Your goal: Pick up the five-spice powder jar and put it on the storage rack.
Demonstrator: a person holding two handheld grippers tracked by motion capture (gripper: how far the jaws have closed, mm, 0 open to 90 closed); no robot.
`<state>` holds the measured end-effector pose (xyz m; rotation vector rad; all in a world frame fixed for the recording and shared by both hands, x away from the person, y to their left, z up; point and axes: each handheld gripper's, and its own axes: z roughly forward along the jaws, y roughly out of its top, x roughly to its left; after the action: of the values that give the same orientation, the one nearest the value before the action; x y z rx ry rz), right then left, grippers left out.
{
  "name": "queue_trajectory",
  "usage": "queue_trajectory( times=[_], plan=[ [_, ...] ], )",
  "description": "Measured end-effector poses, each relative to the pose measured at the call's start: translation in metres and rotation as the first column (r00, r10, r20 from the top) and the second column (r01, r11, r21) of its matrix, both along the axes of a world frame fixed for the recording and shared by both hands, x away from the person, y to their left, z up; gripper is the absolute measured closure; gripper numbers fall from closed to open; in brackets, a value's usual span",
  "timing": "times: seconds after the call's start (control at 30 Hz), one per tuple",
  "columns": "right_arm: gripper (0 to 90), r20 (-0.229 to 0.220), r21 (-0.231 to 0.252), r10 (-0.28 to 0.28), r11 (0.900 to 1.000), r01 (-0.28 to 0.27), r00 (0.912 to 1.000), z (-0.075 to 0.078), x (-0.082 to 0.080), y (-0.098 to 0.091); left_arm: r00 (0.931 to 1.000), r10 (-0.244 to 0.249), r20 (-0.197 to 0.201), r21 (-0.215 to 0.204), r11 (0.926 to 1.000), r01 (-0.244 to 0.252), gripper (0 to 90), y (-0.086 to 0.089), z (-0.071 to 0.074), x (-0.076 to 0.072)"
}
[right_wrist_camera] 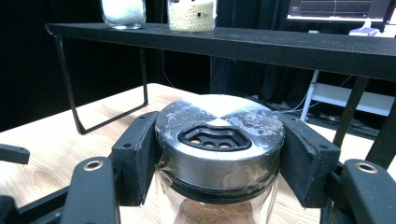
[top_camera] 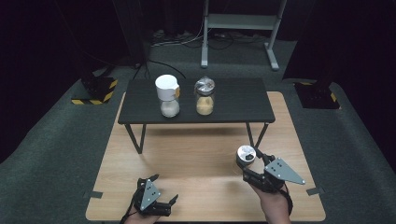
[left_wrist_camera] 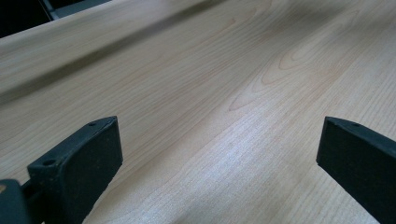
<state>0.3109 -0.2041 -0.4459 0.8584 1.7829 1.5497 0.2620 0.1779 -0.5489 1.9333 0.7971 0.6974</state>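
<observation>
Setting: a pale wooden table (top_camera: 187, 154) seen from above, with a low black shelf on thin metal legs (top_camera: 233, 105) standing across its far half.

On the shelf: two jars side by side, apart from each other. The left one is a glass jar with a white lid and white grains inside (top_camera: 167, 95). The right one is a glass jar with a silver lid and yellowish grains inside (top_camera: 204, 96).

Object in hand: a third clear glass shaker jar with a scuffed silver metal lid and brown powder inside (right_wrist_camera: 218, 154). It is at the near right of the table, in front of the shelf and below its level.

Right gripper (top_camera: 252, 163): its two black jaws press on opposite sides of the shaker's lid, holding it firmly and upright. Whether the jar's base touches the table cannot be told.

Left gripper (top_camera: 161, 191): at the near left edge of the table, jaws spread wide with nothing between them, bare wood beneath.

Progress: judging by the layout, the work is to set the shaker on the shelf beside the other two. The grasp is done; the lift to shelf height, the placing to the right of the yellowish jar, and the release are left.
</observation>
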Motion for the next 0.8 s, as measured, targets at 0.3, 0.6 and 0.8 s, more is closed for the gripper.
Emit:
queue_trajectory(
  times=[0.3,0.6,0.8],
  plan=[
    [34.5,0.013,0.001,-0.006,1.0000,0.006,0.9999,0.009,0.002,0.002,1.0000,0.004,0.003,-0.004,1.0000,-0.003,0.5,0.000,0.000,0.000],
    [34.5,0.021,0.000,-0.029,0.9996,0.029,0.9994,0.014,0.003,-0.001,0.9998,0.018,0.011,-0.021,0.9996,-0.018,0.5,0.002,0.000,-0.002],
    [34.5,0.025,-0.002,-0.039,0.9992,0.039,0.9989,0.018,0.001,-0.005,0.9997,0.025,0.001,-0.015,0.9996,-0.025,0.5,0.002,0.000,-0.001]
  ],
)
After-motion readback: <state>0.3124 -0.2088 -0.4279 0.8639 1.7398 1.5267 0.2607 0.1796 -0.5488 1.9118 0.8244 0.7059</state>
